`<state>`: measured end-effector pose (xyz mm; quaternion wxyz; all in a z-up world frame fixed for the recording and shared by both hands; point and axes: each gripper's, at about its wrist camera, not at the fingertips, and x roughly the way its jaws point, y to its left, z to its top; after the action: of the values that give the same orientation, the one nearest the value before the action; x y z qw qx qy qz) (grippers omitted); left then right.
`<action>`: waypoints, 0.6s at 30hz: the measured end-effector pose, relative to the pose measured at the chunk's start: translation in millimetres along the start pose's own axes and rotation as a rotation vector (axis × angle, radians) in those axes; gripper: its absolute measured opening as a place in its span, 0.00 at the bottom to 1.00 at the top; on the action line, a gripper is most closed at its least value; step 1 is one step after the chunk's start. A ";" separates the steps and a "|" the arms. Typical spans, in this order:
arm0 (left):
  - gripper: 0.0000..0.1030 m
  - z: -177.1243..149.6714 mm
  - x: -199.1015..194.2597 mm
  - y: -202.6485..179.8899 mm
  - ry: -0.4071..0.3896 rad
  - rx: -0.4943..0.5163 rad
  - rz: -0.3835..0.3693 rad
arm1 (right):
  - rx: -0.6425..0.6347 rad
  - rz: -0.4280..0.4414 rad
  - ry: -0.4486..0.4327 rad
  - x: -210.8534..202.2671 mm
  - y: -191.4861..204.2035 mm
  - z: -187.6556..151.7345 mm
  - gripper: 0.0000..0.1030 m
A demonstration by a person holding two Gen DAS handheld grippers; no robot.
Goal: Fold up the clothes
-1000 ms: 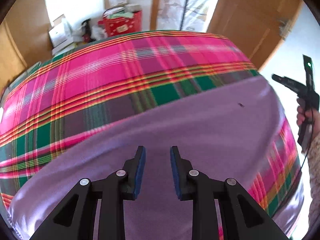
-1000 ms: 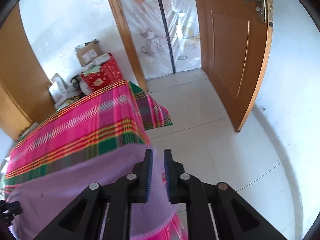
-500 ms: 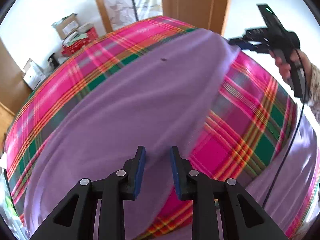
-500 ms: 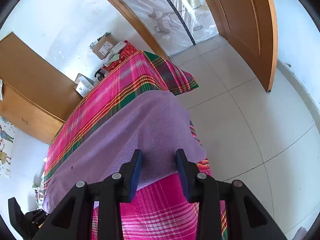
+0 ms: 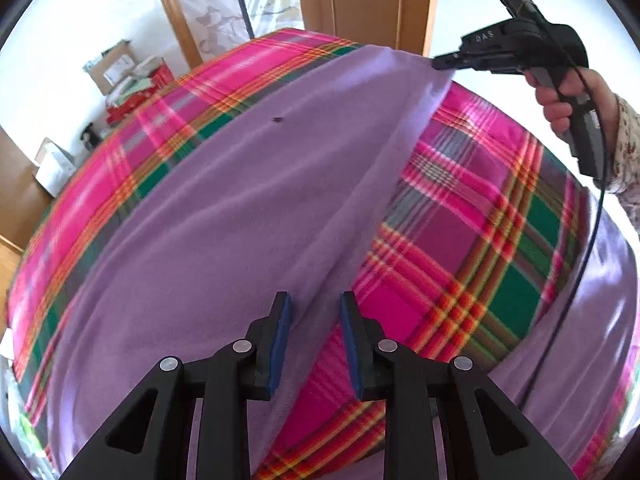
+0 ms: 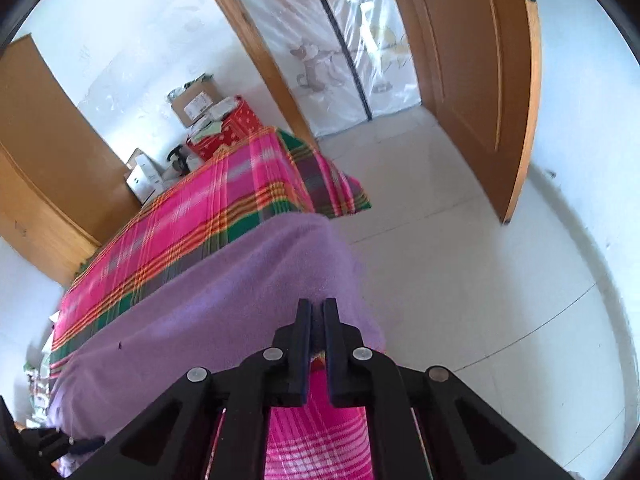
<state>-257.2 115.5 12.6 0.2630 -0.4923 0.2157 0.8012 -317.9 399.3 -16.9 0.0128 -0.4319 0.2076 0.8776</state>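
Currently our right fingers [image 6: 317, 309] clench the purple cloth [image 5: 240, 208] edge; left fingers [image 5: 313, 312] released astride it, so one-sided pull skews the fold.

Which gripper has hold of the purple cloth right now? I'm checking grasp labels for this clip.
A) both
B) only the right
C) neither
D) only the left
B: the right gripper has its fingers pressed together on the edge of the purple cloth, also seen pinching its far corner in the left wrist view, while the left gripper stands open with the cloth edge between its fingers.
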 end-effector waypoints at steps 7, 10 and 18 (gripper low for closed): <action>0.06 6.6 2.0 -6.0 0.002 -0.011 -0.063 | -0.072 -0.069 -0.019 0.1 3.6 -2.9 0.05; 0.06 7.6 3.0 -8.3 0.005 -0.020 -0.101 | -0.104 -0.102 -0.018 3.6 7.0 -7.5 0.06; 0.07 7.7 -5.8 1.1 0.016 -0.078 -0.187 | -0.103 -0.186 -0.069 -12.8 2.7 -13.1 0.08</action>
<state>-260.9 118.2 21.1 0.3153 -0.5266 0.1396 0.7771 -300.6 393.9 -13.3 0.0790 -0.4189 0.1208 0.8965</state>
